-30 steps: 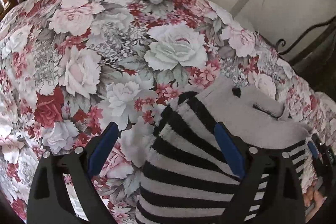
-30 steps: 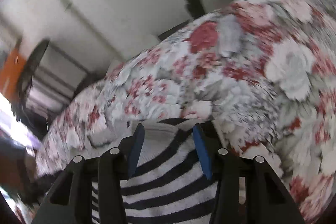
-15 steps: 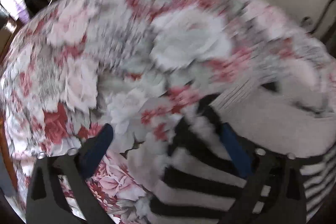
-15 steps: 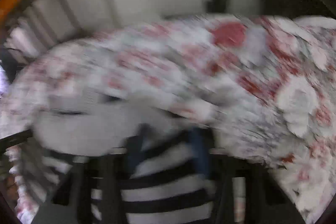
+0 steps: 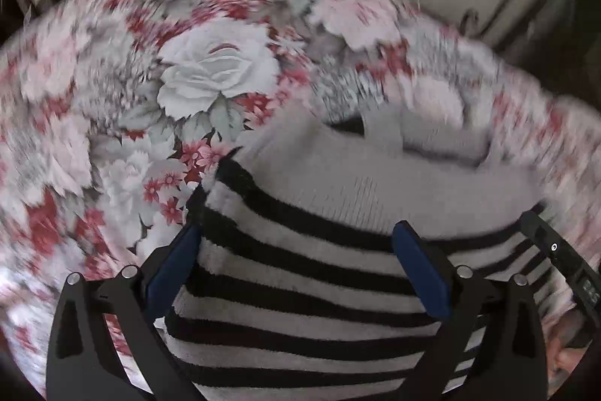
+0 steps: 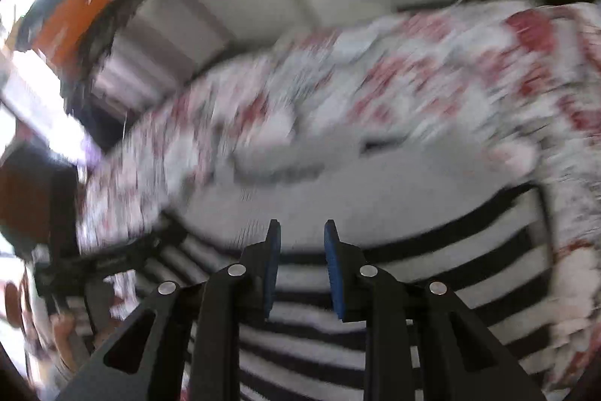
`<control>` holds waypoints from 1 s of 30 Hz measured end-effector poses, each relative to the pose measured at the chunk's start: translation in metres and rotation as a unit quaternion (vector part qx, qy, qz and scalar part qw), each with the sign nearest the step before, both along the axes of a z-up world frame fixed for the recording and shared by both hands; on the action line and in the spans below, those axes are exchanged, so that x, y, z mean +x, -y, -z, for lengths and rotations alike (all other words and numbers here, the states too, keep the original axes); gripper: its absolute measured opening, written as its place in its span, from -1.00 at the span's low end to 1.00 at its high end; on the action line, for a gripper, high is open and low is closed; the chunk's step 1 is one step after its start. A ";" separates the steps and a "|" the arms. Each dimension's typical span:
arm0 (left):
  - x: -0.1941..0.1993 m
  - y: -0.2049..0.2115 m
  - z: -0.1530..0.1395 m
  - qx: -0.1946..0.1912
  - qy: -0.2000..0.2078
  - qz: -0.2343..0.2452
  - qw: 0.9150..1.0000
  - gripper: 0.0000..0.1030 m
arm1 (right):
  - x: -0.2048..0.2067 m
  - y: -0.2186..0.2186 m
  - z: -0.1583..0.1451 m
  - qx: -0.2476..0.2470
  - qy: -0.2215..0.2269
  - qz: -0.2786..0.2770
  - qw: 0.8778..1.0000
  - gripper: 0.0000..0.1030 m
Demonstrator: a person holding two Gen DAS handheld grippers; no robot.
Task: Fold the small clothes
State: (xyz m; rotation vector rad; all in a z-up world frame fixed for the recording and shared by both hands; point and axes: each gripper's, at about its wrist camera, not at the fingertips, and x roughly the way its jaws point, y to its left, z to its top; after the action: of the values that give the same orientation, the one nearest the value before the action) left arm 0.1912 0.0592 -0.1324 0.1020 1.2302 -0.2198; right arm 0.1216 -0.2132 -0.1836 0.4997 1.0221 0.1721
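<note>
- The striped garment (image 5: 300,288) lay on the floral tabletop (image 5: 112,100), directly under both tools, its plain grey part (image 5: 394,183) toward the far side.
- The left hand-held gripper (image 5: 296,262) was spread wide over the stripes, blue pads apart, grasping nothing.
- The right hand-held gripper (image 6: 302,269) hovered above the stripes with a narrow gap between its pads, no cloth visibly pinched.
- Compared with a second earlier, the left one had shifted rightward onto the garment, and the right jaws stood closer together.
</note>
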 end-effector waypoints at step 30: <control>-0.136 0.027 0.018 0.170 0.000 0.112 0.979 0.91 | -0.035 -0.012 0.002 -0.013 -0.054 0.044 0.997 -0.78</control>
State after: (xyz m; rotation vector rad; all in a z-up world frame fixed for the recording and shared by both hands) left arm 0.0551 0.0318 -0.1507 0.5384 1.2464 -0.2019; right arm 0.0862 -0.2008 -0.1853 0.5342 1.1045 0.0526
